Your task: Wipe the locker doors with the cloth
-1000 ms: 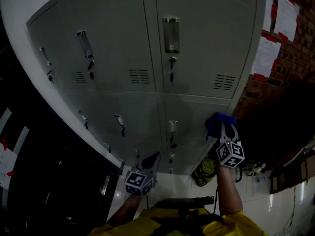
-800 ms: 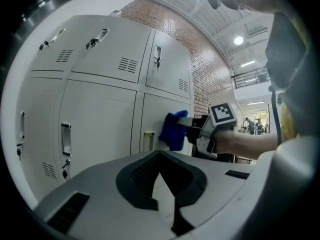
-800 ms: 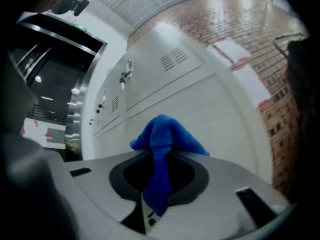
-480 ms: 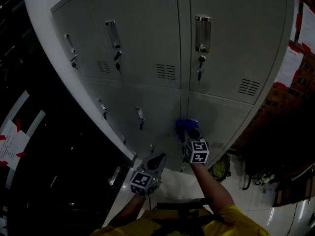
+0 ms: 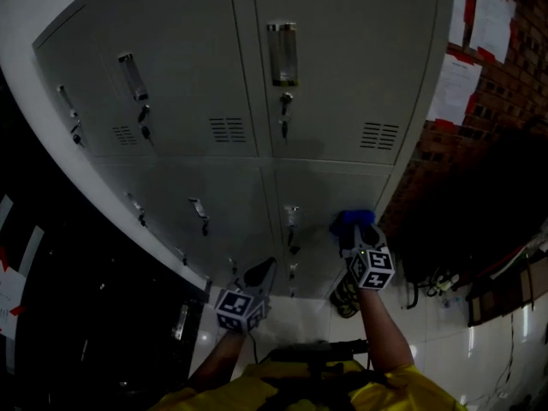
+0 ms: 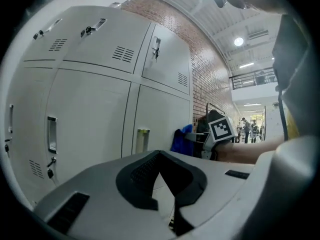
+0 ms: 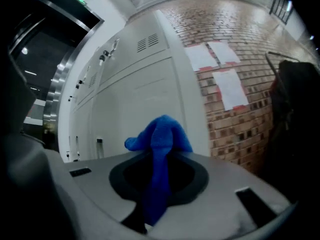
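Bank of grey metal lockers (image 5: 257,75), two tiers in view, standing ahead of both grippers. Brick wall (image 5: 505,67) just right of the right gripper (image 5: 355,231), with white paper sheets (image 5: 452,92) stuck on it well above the gripper. Pale tiled floor (image 5: 445,349) below and behind both grippers.

Lower right locker door (image 5: 321,191) sits directly in front of the right gripper. Its recessed handle (image 5: 293,215) lies just left of the jaw tips. Vent slots (image 5: 380,135) of the door above lie up and slightly right of the tips.

Right gripper: jaws clamped on a blue cloth (image 5: 347,221). In the right gripper view the cloth (image 7: 160,139) runs down between the jaws and bunches up beyond the tips. In the head view that bunch appears pressed to the lower right door, near its right edge.

Left gripper (image 5: 259,274): lower and to the left of the right one, apart from the lockers, tips aimed at the bottom tier. Jaws drawn together with nothing between them, as the left gripper view shows. From that view the right gripper's marker cube (image 6: 220,129) and the cloth sit ahead and to the right.
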